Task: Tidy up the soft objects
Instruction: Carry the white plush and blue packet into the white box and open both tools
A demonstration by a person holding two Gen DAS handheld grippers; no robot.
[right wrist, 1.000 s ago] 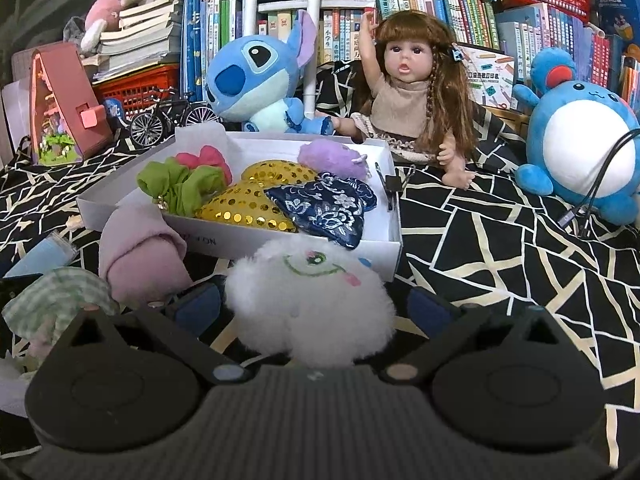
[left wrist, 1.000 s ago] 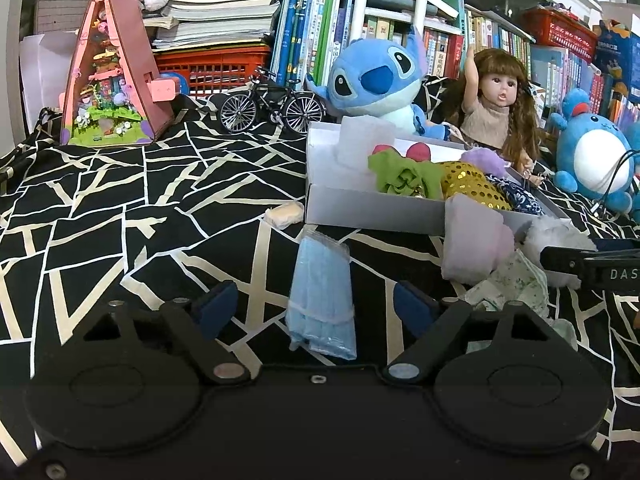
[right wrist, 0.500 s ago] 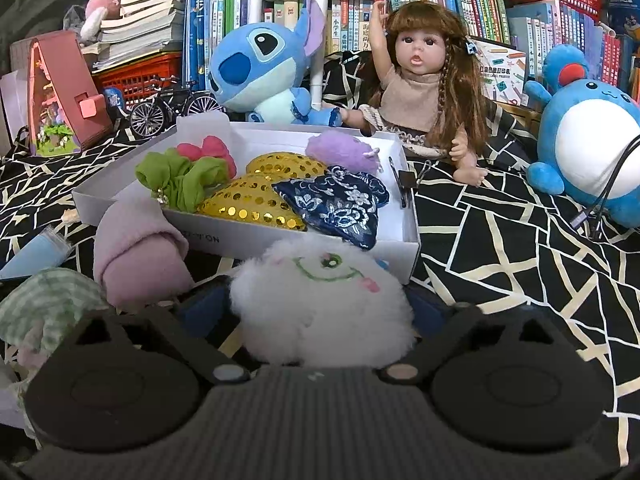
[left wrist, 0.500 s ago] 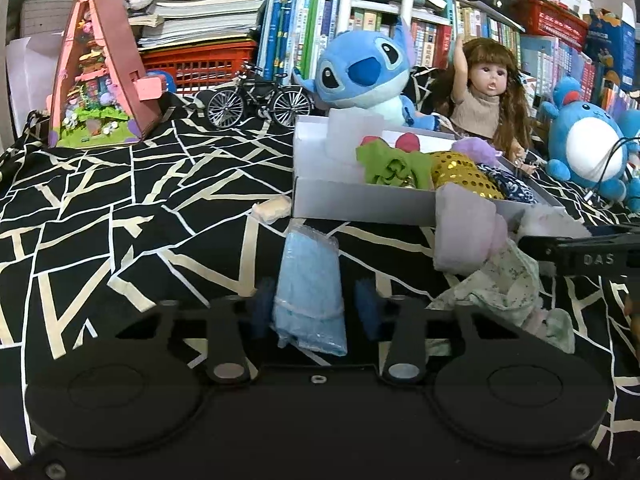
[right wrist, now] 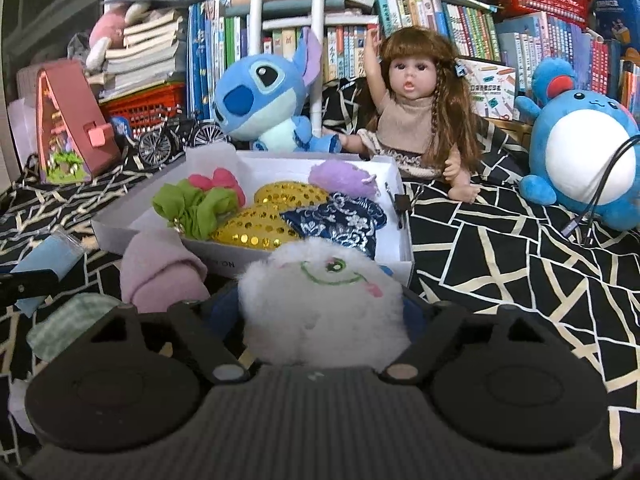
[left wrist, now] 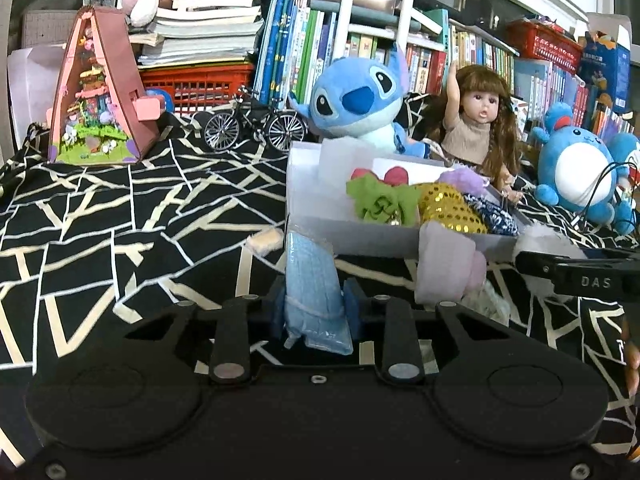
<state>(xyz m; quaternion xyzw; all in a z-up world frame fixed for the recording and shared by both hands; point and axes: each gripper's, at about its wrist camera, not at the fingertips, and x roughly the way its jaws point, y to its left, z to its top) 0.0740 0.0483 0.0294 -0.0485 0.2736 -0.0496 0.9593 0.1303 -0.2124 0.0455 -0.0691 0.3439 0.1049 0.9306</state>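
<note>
My left gripper (left wrist: pixel 314 306) is shut on a light blue packet of face masks (left wrist: pixel 312 280) and holds it just above the black patterned cloth. My right gripper (right wrist: pixel 320 312) is shut on a white fluffy pom-pom toy (right wrist: pixel 320 300) in front of the white box (right wrist: pixel 400 268). The box (left wrist: pixel 312 200) holds a green scrunchie (right wrist: pixel 192 208), gold sequin pieces (right wrist: pixel 256 228), a navy floral pouch (right wrist: pixel 344 220) and a purple fluffy ball (right wrist: pixel 344 178). A pink soft roll (right wrist: pixel 160 272) and a green checked cloth (right wrist: pixel 68 320) lie left of the right gripper.
Behind the box sit a blue Stitch plush (left wrist: pixel 356 104), a doll (right wrist: pixel 416 120) and a round blue plush (right wrist: pixel 584 152). A toy bicycle (left wrist: pixel 256 124) and a pink triangular house model (left wrist: pixel 100 96) stand at the back left. Bookshelves fill the background. A small beige piece (left wrist: pixel 264 240) lies by the box corner.
My left gripper closed on the blue mask packet and lifted it a little. My right gripper closed tighter around the white fluffy toy.
</note>
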